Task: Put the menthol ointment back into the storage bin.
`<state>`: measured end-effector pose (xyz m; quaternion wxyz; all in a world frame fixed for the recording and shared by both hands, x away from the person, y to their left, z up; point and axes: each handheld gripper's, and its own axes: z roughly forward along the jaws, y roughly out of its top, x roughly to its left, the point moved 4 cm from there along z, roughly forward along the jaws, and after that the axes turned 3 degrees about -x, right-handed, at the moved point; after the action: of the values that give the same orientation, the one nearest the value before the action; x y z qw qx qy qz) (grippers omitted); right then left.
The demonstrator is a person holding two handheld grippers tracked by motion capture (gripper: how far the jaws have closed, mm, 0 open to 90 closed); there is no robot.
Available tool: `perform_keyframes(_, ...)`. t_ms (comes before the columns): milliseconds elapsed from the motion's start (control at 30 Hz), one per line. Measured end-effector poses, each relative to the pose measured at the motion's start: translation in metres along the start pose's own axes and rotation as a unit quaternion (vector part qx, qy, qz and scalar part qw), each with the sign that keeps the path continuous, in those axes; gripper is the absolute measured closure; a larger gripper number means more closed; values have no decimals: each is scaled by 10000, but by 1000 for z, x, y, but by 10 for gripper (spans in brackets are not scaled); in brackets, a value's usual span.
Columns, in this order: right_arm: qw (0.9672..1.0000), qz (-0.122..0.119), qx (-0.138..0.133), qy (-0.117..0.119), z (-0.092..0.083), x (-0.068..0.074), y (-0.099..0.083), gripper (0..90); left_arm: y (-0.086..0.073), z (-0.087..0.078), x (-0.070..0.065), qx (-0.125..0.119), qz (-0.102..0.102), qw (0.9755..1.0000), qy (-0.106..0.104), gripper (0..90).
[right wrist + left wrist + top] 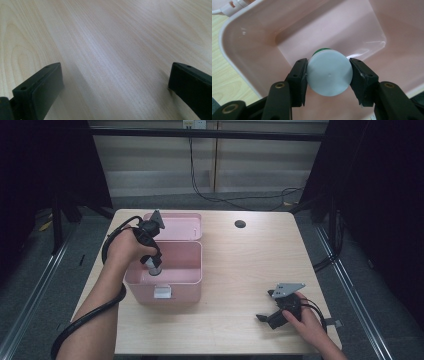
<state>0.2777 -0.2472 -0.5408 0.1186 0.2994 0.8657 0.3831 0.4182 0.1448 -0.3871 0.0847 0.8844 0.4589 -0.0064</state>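
Pale wooden table (240, 270) carries an open pink storage box (187, 272) near its left edge. Left gripper (155, 266) pinches a white-capped bottle (329, 72) upright inside the box, above its floor. Right gripper (267, 317) rests spread near the front right corner. Best lowered straight, releasing only once the bottle stands.

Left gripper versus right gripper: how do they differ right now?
The left gripper is shut on a white-capped bottle; the right gripper is open with nothing between its jaws. The left points down into the pink box; the right lies low over the bare table. Both have black jaws.
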Motion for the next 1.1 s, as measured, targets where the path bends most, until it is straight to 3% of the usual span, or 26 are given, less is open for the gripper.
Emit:
perform_keyframes(567,10000,2,-7,-7,0,0,0,0,4,32,12,-283,-464,9983,210,506)
perform_keyframes(733,10000,3,-6,-2,0,0,0,0,5,40,14,-393,-652,9966,319,506)
perform_keyframes(1100,10000,2,-6,-4,0,0,0,0,11,59,15,-555,-830,9943,375,505)
